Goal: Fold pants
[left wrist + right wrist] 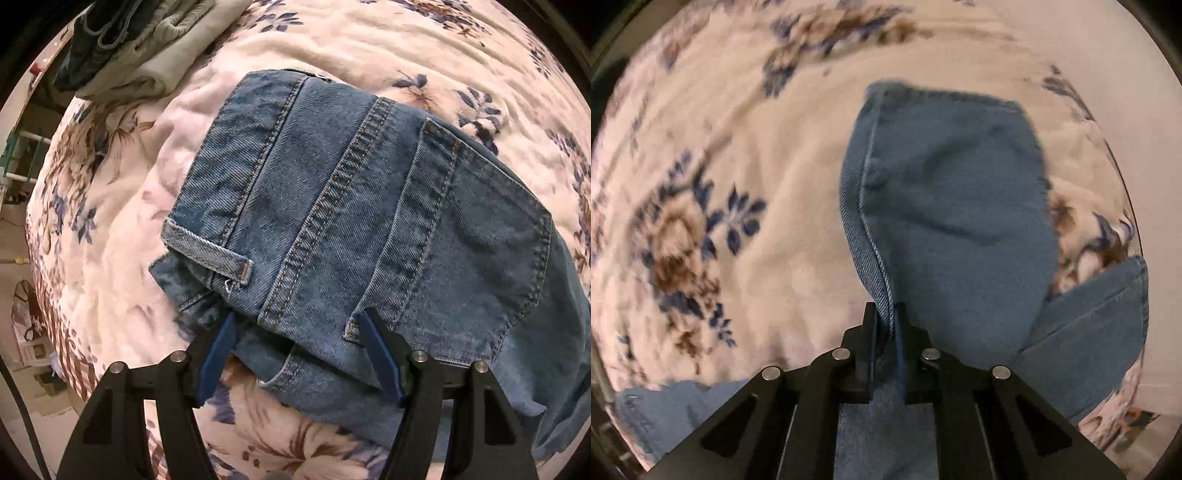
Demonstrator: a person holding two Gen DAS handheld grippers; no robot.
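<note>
The jeans point(369, 229) are thick blue denim, a coarse twill weave with raised double stitching along the seams and pocket edges, matt and a little faded. The blanket point(110, 221) under them looks like soft fleecy cloth, plush and napped, printed with flowers. The left gripper point(299, 328) is matt black plastic with small shiny metal pins, and its fingers point(380, 354) carry blue rubbery-looking pads. The right gripper point(886, 317) is the same matt black plastic with bright metal pins. At far left, folded clothes point(147, 48) look like soft cotton and dark denim.
</note>
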